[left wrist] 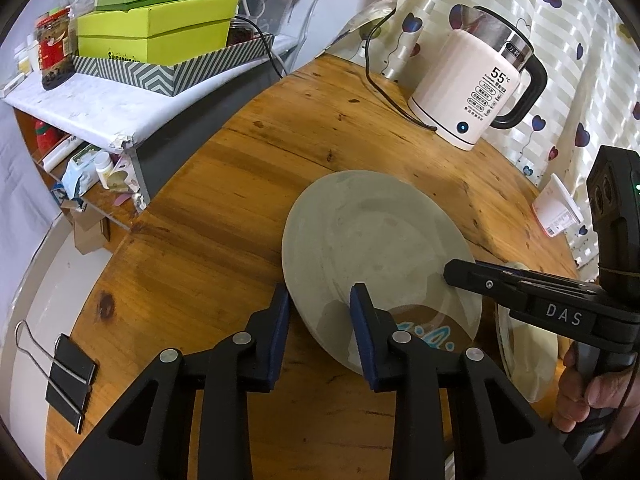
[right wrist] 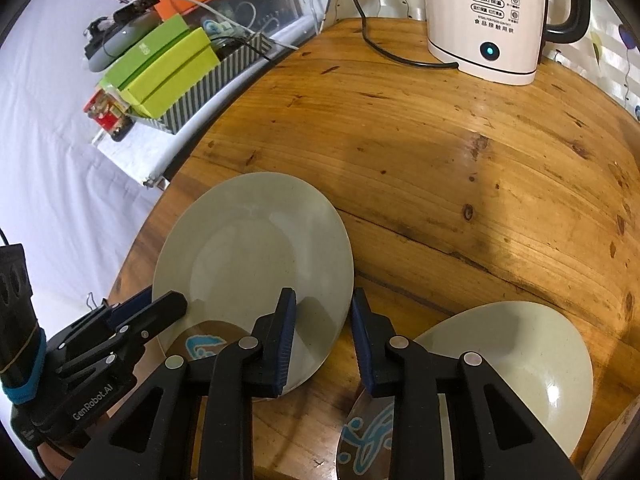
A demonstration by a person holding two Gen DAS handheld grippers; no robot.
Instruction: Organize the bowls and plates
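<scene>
now the left gripper (left wrist: 320,312) has its fingers straddling the near-left rim of the plate (left wrist: 372,240) without pinching it — the right gripper (right wrist: 324,320) likewise, parted astride its right edge — plate flat on the desk (left wrist: 240,184), second plate (right wrist: 520,364) beside it.

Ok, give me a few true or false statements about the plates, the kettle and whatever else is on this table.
1. Two plates, the left plate and the right plate, lie on the wooden table. True.
2. The plates are stacked. False: they lie side by side, apart.
3. The kettle has a red handle. False: the handle is black.
4. A black binder clip lies on the table. True.
</scene>
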